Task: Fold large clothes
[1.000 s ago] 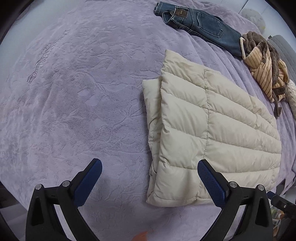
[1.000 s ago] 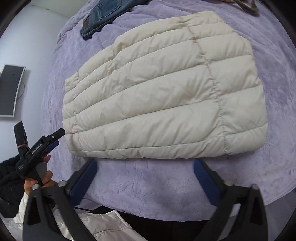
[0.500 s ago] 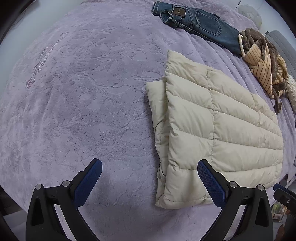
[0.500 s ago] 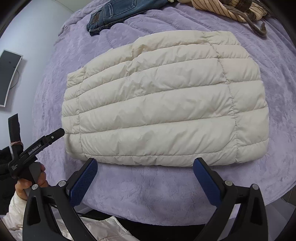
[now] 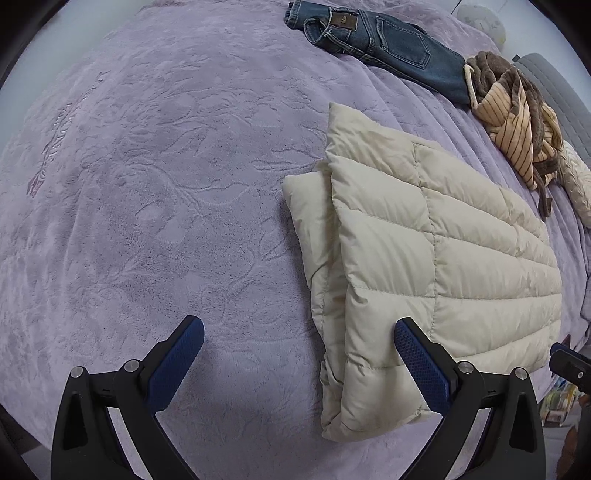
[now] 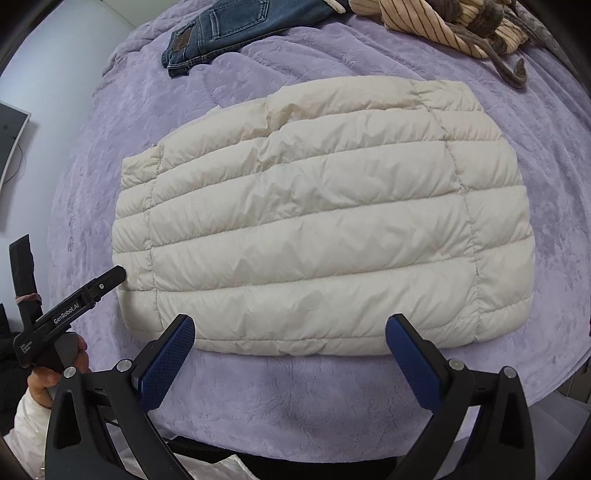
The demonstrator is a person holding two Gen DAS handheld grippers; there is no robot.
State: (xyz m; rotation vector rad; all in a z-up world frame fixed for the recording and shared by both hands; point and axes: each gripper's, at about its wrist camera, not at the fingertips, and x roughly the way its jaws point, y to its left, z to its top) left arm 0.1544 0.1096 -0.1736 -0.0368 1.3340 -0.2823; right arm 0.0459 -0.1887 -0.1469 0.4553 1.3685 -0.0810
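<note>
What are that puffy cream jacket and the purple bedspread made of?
Jacket: probably thin nylon or polyester shell with padded fill; stitched channels puff up, with a faint sheen. Bedspread: looks like plush fleece or velvet; matte, fuzzy nap with an embossed leaf pattern.

The left wrist view looks forward and down between the left tongs (image 5: 299,352), spread wide, from low over the near edge of the purple bed (image 5: 155,192). It faces along the folded end of the cream puffer jacket (image 5: 436,258), which lies just past the right-hand finger. The right wrist view looks down between the right tongs (image 6: 290,350), also spread wide, squarely at the jacket's (image 6: 321,229) long side just ahead of the fingertips. Both views share the jacket, the jeans (image 5: 380,40) (image 6: 225,29) and the striped garment (image 5: 517,125) (image 6: 443,29) far beyond the tongs. The right view also catches the left tongs (image 6: 70,310) off to its left.
</note>
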